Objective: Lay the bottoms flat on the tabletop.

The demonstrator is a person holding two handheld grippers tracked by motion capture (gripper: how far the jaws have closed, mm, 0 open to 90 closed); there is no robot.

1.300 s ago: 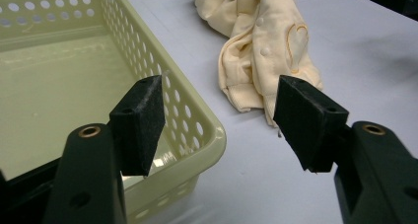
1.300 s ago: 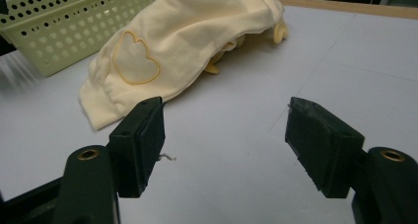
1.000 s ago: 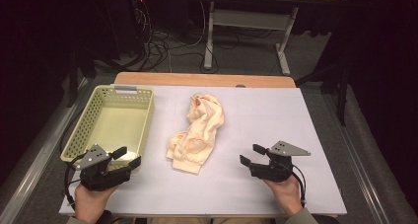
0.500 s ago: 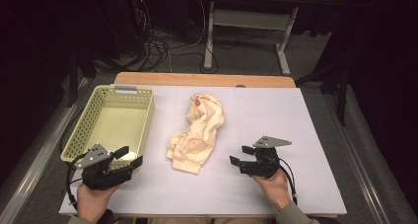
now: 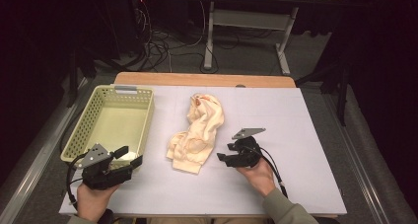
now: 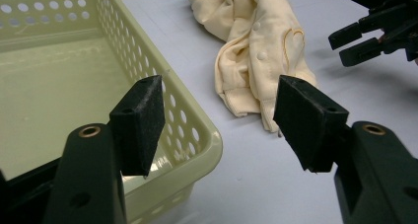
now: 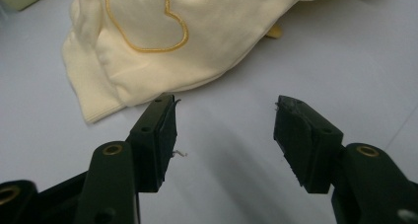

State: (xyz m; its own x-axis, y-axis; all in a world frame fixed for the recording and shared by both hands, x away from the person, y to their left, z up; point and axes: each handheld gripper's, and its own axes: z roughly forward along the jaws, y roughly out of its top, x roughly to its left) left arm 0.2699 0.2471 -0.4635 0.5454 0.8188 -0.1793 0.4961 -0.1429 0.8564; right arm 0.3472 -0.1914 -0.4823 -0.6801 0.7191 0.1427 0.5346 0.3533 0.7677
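My right tool point(image 5: 223, 158) sits nearest the work, low over the pale lavender-white counter point(image 5: 305, 135), its two black foam-faced jaws apart with nothing between them; they have just been narrowing as I bring it toward the cloth, and in the right gripper view bare counter shows in the gap. Just beyond its tips, to my left and slightly ahead, lies the crumpled cream-yellow soft cotton garment point(image 5: 196, 133), its hemmed lower edge the closest part and not yet touched. The garment's long axis runs away from me, from that folded near hem up to a bunched far end with a touch of orange, so the hem edge is what this tool meets first. The fabric looks thin and limp, with a stitched gold heart outline point(image 7: 146, 24) and small snap studs along one fold; I judge it will drape and drag when lifted. My left tool point(image 5: 129, 160) hangs by the near corner of the pale green perforated plastic basket point(image 5: 143, 123), jaws apart and empty, farther from the garment than the right one. The basket stands empty just left of the garment, apart from it. Beyond the counter's wooden far edge point(image 5: 197, 79) the floor holds cables and a grey desk frame.
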